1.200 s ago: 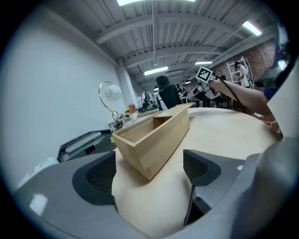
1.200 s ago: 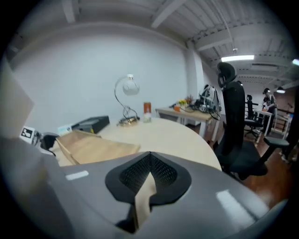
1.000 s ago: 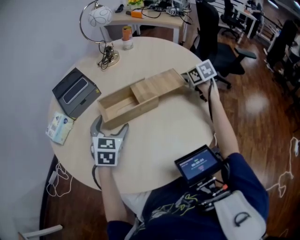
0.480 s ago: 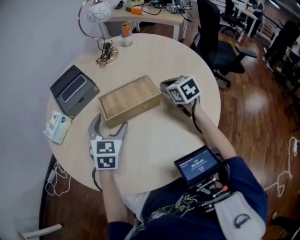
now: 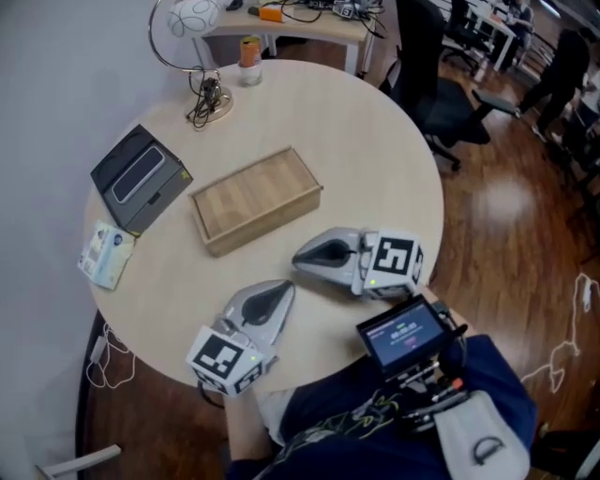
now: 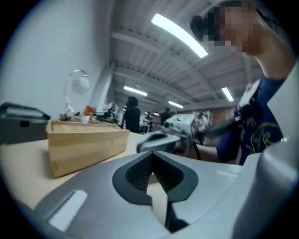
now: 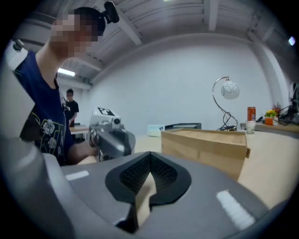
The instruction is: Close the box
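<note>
Nearest the person, a small lit screen (image 5: 403, 335) sat at the chest, over a dark blue sleeve. Just beyond it both tools lay low at the table's near edge. The left gripper (image 5: 284, 291) pointed up and to the right, its jaws closing right down until the ribbed black pads met, with nothing between them. The right gripper (image 5: 302, 260) pointed leftward, its jaws likewise together and empty. Their tips sat near each other but apart, and neither touched the box. Both were smooth grey moulded shells with dark grooved pads.

Further in, near the table's middle, stood the box (image 5: 256, 199): a low rectangular case of pale, straight-grained wood, its lid fully over it and flush with the sides. It lay well apart from both grippers.

To its left were a dark grey slab-like device (image 5: 139, 178) and, nearer the rim, a soft pale packet (image 5: 105, 255). At the far edge stood a lamp (image 5: 187, 19) with a white globe inside a metal hoop, and an orange can (image 5: 248, 52).

The table (image 5: 375, 159) was round with a matt, light wood top. It stood against a plain white wall, over glossy brown plank flooring (image 5: 525, 216), with a black office chair (image 5: 441, 94) behind it.
</note>
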The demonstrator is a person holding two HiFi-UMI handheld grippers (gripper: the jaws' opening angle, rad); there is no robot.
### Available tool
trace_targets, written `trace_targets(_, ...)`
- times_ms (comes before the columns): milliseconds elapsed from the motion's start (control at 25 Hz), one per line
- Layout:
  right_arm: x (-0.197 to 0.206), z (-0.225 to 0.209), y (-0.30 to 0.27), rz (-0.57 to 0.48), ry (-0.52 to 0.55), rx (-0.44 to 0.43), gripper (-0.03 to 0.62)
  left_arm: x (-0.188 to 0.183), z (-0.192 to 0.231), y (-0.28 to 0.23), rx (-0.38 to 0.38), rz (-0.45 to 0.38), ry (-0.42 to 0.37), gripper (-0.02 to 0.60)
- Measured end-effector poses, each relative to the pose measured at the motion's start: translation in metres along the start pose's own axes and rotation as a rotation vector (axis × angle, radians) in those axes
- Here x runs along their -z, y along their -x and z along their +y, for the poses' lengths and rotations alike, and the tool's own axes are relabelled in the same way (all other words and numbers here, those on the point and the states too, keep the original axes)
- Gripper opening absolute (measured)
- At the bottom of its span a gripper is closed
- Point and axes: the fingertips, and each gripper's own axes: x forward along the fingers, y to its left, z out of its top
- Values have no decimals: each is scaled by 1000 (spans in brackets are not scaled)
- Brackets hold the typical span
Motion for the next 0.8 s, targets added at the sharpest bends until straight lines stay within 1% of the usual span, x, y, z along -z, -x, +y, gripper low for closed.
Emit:
trace_targets(40, 1, 5, -7, 12, 12, -3, 21, 10, -13, -8, 40, 79, -56, 3)
trace_targets(80, -1, 9, -10, 6, 8, -16, 21, 15, -21, -14, 70, 125, -83, 3)
trace_targets(120, -2, 12, -11, -1, 0, -28, 21, 16, -25, -16, 83, 134, -89, 3)
trace_targets(200, -3, 13, -11, -6, -9, -37, 21, 12, -23, -13, 67, 100, -85, 3)
trace_targets(280, -3, 13, -12, -8, -10, -37, 21, 8, -14, -9, 5, 66, -74, 3)
trace_targets(360, -3, 10, -10, -9, -11, -24, 21, 6, -2, -10, -67, 56, -57, 3)
trace_targets(400, -3, 8, -9, -8, -12, -9, 21, 5, 2, -11, -84, 55, -52, 3)
trace_targets(480, -2, 1, -7, -5, -15, 27, 21, 2, 6, -13, -93, 44, -53, 3)
trace_targets(560, -2, -2, -7, -6, -15, 41, 21, -3, 6, -10, -94, 5, -67, 3)
trace_targets(640, -1, -1, -9, -4, -14, 31, 21, -7, 5, -4, -98, -45, -82, 3)
trace_targets(680, 0, 1, -10, -3, -13, 22, 21, -7, 6, -1, -102, -57, -85, 2)
trace_targets(800, 0, 2, -11, -1, -10, 15, 21, -6, 7, 2, -111, -55, -83, 2)
